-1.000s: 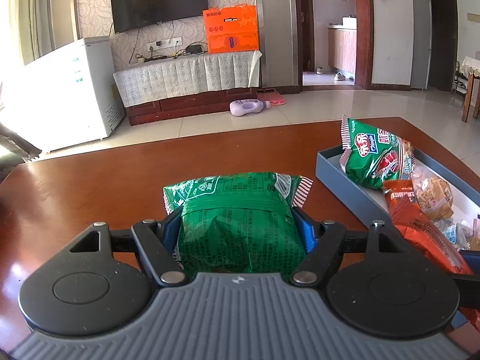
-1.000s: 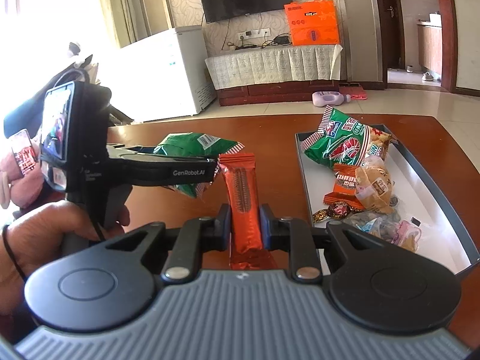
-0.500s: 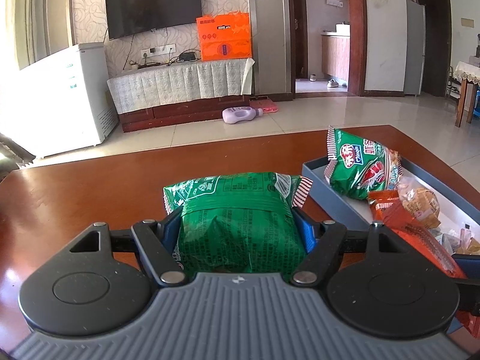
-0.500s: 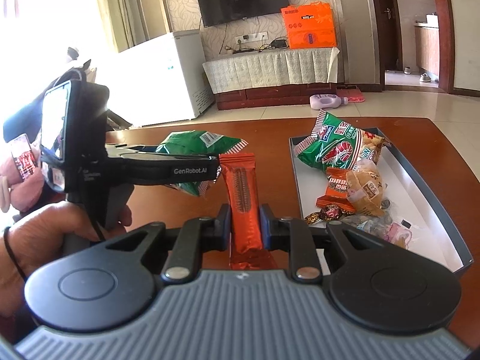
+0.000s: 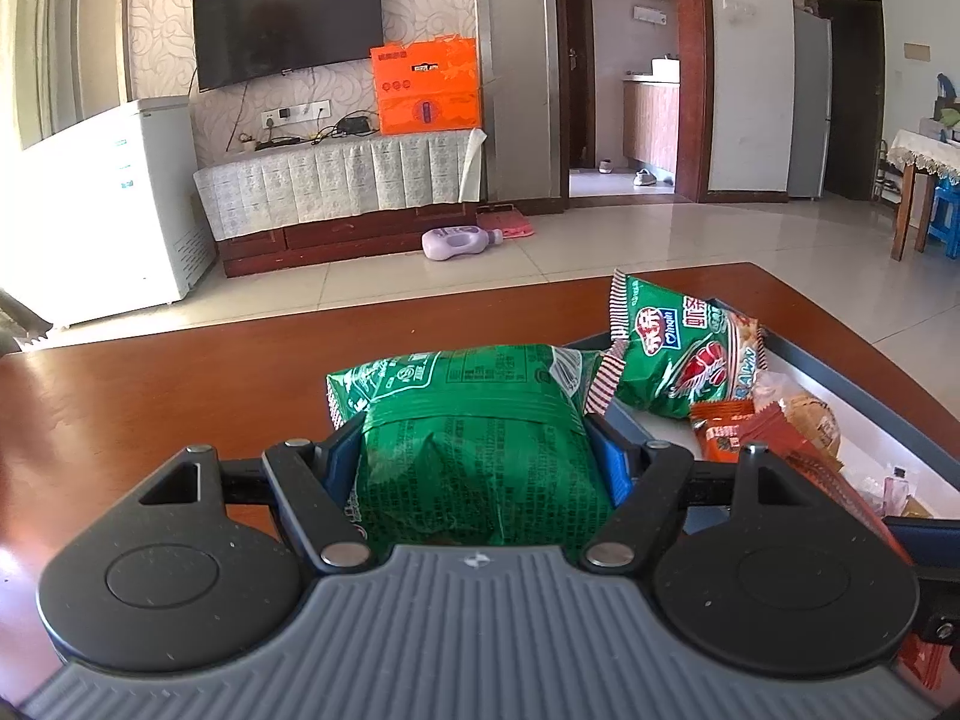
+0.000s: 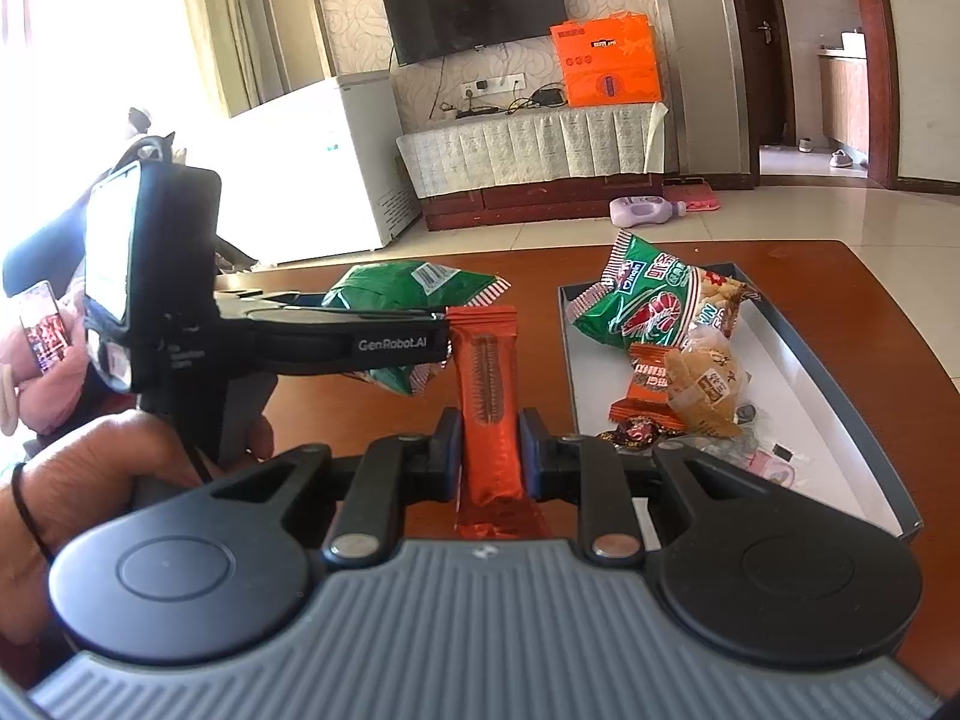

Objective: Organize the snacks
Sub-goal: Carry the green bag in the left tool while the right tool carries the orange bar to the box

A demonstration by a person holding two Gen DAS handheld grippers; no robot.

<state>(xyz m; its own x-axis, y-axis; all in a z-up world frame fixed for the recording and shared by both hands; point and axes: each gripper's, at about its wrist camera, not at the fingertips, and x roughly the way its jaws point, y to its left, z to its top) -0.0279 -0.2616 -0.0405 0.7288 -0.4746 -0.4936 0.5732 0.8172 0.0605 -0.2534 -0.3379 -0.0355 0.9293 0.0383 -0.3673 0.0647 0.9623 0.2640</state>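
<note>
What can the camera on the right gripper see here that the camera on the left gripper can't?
Only the right wrist view shows the person's left hand gripping the tool's handle, and the right gripper shut on the orange snack bar. Only the left wrist view shows the left gripper head-on, clamping the green snack bag between its blue pads. Both show the grey tray, the shrimp-chip bag and the wooden table.

A: Somebody's living room, right?

B: Yep, it's a home. Wall-mounted TV (image 5: 288, 21) at 11 o'clock over a low cabinet with a cloth (image 5: 336, 186), white chest freezer (image 5: 108, 210) at 9, tiled floor (image 5: 660, 234), and a doorway to a kitchen (image 5: 624, 78) at 1.
</note>
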